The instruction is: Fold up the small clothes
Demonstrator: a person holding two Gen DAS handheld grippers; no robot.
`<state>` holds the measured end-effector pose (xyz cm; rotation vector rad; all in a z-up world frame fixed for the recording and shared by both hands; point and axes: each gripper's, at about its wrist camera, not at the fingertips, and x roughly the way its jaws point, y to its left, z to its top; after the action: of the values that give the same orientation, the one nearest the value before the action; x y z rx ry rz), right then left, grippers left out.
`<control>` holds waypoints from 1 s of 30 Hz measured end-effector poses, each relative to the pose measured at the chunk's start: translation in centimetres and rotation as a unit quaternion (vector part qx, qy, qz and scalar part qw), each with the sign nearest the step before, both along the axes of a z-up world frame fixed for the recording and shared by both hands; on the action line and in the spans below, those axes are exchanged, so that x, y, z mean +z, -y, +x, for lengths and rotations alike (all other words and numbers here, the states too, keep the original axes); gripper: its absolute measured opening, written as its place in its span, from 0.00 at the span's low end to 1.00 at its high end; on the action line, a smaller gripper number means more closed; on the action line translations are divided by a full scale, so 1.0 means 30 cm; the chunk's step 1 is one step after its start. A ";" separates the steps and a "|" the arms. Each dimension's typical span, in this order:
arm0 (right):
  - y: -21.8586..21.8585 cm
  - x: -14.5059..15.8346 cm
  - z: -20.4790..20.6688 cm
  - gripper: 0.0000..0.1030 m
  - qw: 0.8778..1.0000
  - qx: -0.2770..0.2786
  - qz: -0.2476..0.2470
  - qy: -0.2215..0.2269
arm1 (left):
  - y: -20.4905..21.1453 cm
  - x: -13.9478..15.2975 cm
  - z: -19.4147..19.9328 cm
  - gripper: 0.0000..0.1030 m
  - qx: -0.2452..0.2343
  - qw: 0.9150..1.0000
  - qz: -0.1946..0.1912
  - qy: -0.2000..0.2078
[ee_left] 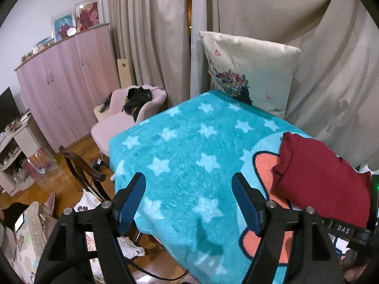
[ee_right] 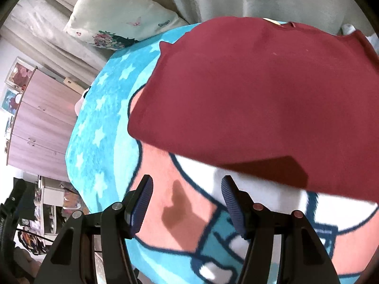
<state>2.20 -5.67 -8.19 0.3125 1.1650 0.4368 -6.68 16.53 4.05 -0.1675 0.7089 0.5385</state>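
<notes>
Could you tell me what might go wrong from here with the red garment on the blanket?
The red garment lies loosely folded on the fluffy blanket, and both grippers are open and empty. The right gripper might pinch the blanket pile along with the nearest hem. The garment also sits close to the blanket's right side, so a tug could drag it off. The left gripper hovers away from it, leaving the fold unsupported.

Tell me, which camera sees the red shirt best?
The right wrist view: the red shirt fills most of it, close up, lying on the blanket. The left wrist view shows it smaller, off at the right edge, partly cut off.
</notes>
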 end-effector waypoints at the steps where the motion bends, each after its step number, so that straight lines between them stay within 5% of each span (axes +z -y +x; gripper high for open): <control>1: 0.011 0.001 -0.013 0.63 1.000 -0.001 -0.001 0.001 | 0.010 0.000 -0.003 0.74 -0.001 1.000 0.000 0.000; 11: 0.116 0.032 -0.103 0.63 0.999 -0.029 -0.019 0.019 | 0.082 -0.033 -0.042 0.75 -0.024 0.999 -0.015 -0.024; 30: 0.011 0.028 -0.189 0.63 0.998 0.024 -0.053 0.034 | 0.031 -0.095 -0.137 0.75 -0.003 0.997 -0.067 -0.032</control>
<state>-3.46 -6.00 -7.36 0.1779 1.1268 0.4227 -10.78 15.59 1.19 -0.2751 0.8083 0.4925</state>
